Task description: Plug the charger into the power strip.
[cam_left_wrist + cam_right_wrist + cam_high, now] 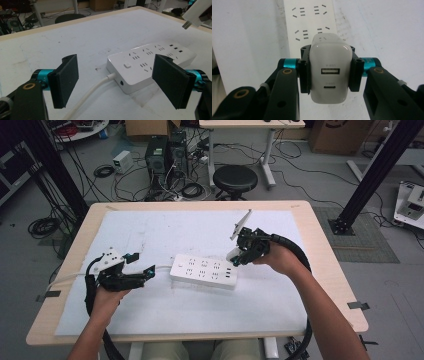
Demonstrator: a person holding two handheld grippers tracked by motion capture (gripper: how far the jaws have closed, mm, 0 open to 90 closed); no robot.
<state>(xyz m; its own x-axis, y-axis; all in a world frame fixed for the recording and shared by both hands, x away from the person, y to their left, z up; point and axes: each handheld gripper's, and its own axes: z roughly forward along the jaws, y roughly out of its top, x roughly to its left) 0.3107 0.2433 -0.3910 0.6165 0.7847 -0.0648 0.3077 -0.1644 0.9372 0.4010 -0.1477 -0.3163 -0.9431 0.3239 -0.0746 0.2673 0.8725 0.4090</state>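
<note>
A white power strip [204, 270] lies flat in the middle of the white mat, and its white cable [92, 91] runs off its left end. My left gripper [141, 264] is open just left of that end; in the left gripper view my left gripper [118, 75] shows nothing pressed between its black pads [66, 80]. My right gripper [239, 254] hovers above the strip's right end, shut on a white USB charger [329, 75]. The charger [196, 12] hangs with its prongs pointing down toward the strip [312, 25].
The white mat [150, 227] covers most of the wooden table [320, 250]. A black stool [235, 179], computer towers and loose cables sit on the floor beyond the far edge. Black frame posts stand at both far corners.
</note>
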